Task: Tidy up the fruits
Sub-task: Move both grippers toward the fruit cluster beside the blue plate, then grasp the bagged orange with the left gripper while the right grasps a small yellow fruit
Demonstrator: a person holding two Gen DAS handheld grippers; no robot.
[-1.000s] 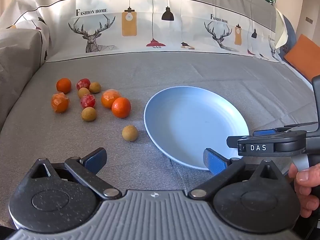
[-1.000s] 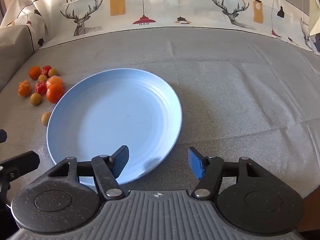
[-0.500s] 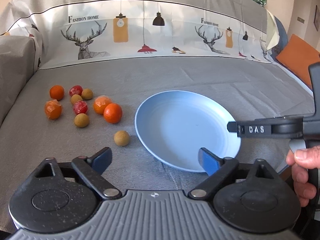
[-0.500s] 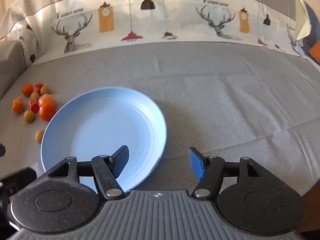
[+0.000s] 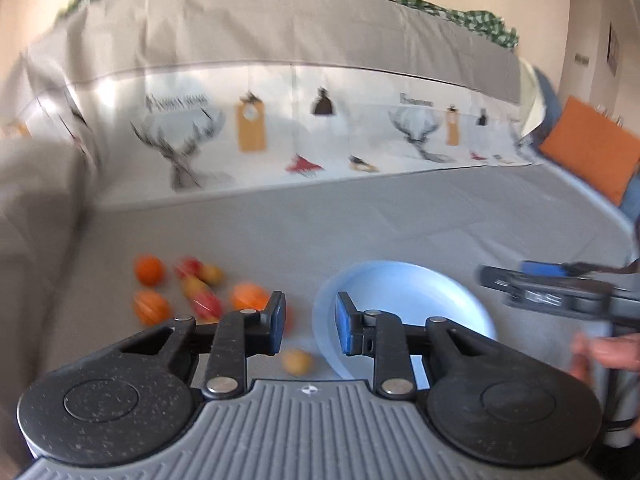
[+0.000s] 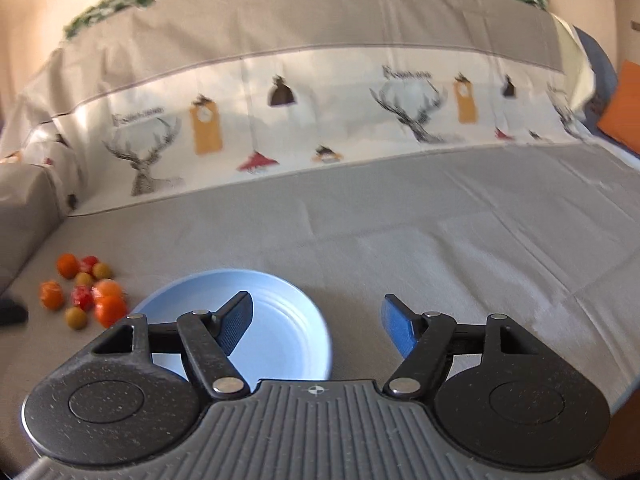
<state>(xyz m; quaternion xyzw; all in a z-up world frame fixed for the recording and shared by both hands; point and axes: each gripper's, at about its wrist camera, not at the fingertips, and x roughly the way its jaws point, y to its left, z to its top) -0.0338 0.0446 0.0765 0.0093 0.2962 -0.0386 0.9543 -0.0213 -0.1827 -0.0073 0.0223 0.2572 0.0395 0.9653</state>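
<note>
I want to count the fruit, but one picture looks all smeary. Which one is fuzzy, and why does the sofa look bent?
Left wrist view: motion blur smears the fruits and the deer print, so counting there is unreliable. Right wrist view: sharper near the fruits, softer toward the back. Both views: the fisheye lens curves the sofa's straight edges; the blue plate looks evenly lit.

Pale blue plate (image 6: 288, 320), orange fruits (image 6: 110, 310)

Soft daylight; left view motion-blurred, right softer; fisheye bending at edges.
</note>
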